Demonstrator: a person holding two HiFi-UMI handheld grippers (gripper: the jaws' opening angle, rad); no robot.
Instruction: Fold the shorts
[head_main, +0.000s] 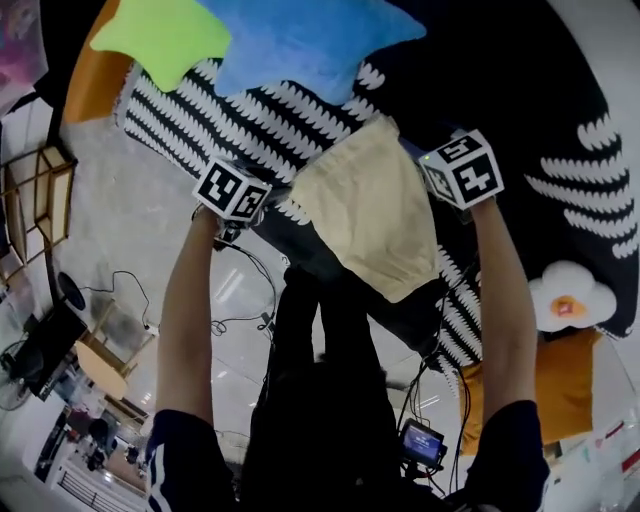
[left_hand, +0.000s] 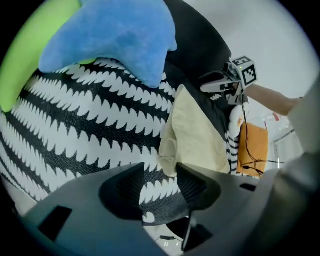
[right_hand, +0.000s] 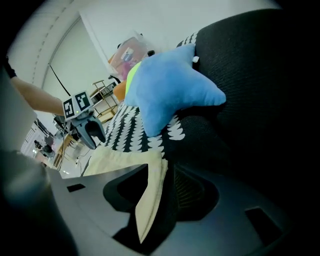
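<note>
A lab-like room (floor cables (head_main: 232, 321), wooden rack (head_main: 35, 192)) dressed with a blue star cushion (head_main: 300, 40).

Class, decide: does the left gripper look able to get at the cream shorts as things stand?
Probably yes: the left gripper is open and empty, the shorts lie just ahead, nothing between.

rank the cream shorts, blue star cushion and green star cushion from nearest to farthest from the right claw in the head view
1. cream shorts, directly beside the right claw, on its left
2. blue star cushion, up and to the left
3. green star cushion, far upper left
</note>
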